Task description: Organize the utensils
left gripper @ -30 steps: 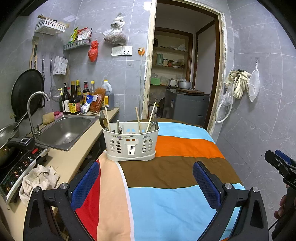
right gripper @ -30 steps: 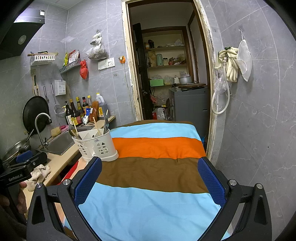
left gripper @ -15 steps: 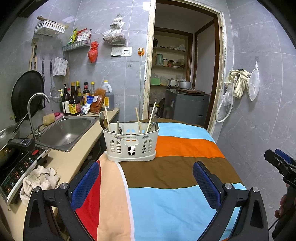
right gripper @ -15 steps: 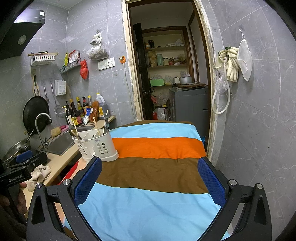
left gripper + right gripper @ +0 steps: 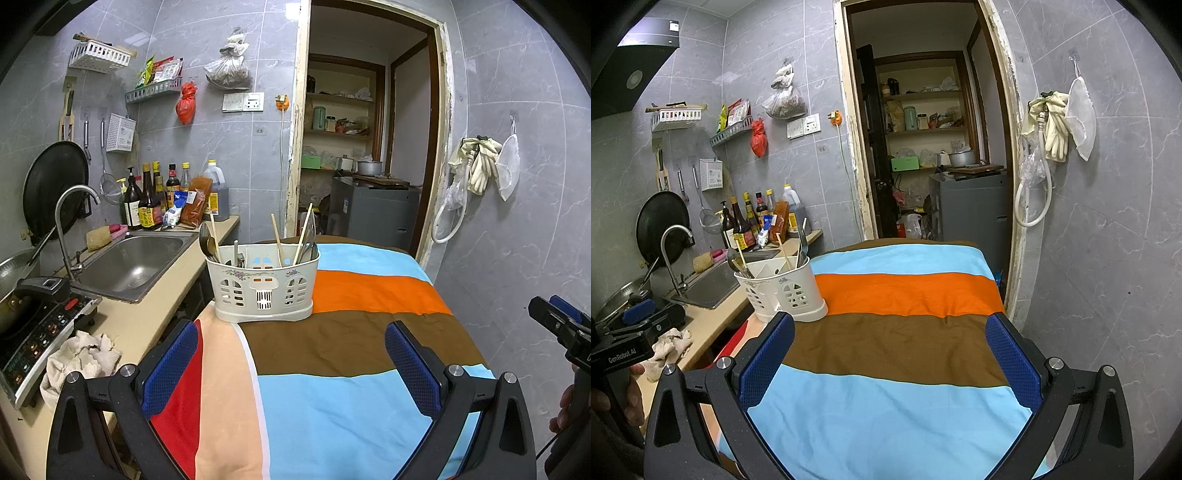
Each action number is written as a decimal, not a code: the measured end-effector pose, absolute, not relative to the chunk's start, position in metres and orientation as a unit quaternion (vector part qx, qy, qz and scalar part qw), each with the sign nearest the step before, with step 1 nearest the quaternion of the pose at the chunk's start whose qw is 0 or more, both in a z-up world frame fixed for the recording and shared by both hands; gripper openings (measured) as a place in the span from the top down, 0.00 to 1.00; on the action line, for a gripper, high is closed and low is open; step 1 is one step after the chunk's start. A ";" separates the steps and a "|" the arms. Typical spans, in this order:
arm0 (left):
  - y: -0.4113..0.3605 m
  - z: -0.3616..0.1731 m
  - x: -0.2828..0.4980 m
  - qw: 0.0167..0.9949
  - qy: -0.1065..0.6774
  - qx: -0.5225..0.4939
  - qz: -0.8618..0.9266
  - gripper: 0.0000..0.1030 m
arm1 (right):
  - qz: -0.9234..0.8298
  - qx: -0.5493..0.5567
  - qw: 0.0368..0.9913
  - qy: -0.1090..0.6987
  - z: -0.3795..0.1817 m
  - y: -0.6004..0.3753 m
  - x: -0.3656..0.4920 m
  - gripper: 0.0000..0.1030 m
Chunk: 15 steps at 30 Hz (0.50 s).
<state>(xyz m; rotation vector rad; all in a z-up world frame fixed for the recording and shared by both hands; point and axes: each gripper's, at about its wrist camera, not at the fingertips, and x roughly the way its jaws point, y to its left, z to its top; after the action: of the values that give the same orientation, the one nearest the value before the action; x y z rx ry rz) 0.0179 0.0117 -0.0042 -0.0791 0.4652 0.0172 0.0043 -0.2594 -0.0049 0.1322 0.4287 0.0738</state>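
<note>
Right, both grippers hang over the striped cloth [image 5: 354,343] and neither has anything in it. The left gripper [image 5: 291,358] has its blue-padded jaws spread wide, bare cloth between them; the right gripper [image 5: 890,354] is just as wide open, hovering above the brown and light-blue stripes.

Ahead sits the white utensil caddy [image 5: 263,286], upright at the near-left corner of the cloth, beside the counter edge. From the left wrist we face its front: chopsticks [image 5: 303,233] leaning out on the right side, spoons [image 5: 207,243] poking up on the left, and what may be a fork or knife between, too small to call. The right wrist sees the same utensil caddy [image 5: 783,291] from the side and higher, and that angle shows the inner dividers that the front view hides.

The left view alone takes in the full sink basin [image 5: 129,262] and the induction cooker [image 5: 37,332] with a rag [image 5: 79,360] beside it. The right view alone catches the range hood [image 5: 631,62] up top and the left gripper's body at its lower-left edge.
</note>
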 end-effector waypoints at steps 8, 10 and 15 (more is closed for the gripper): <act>0.011 -0.005 0.018 0.972 0.231 -0.038 0.008 0.01 | 0.036 0.066 0.974 0.214 -0.005 -0.258 0.005 0.02; 0.011 -0.005 0.018 0.972 0.230 -0.038 0.008 0.01 | 0.036 0.066 0.974 0.214 -0.005 -0.258 0.005 0.02; 0.010 -0.004 0.018 0.972 0.230 -0.035 0.013 0.01 | 0.036 0.067 0.974 0.214 -0.005 -0.257 0.004 0.02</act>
<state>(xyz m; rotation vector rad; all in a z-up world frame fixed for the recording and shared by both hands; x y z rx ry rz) 0.0176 0.0096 -0.0044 -0.0700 0.4648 0.0257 0.0042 -0.2568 -0.0049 0.1348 0.4326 0.0727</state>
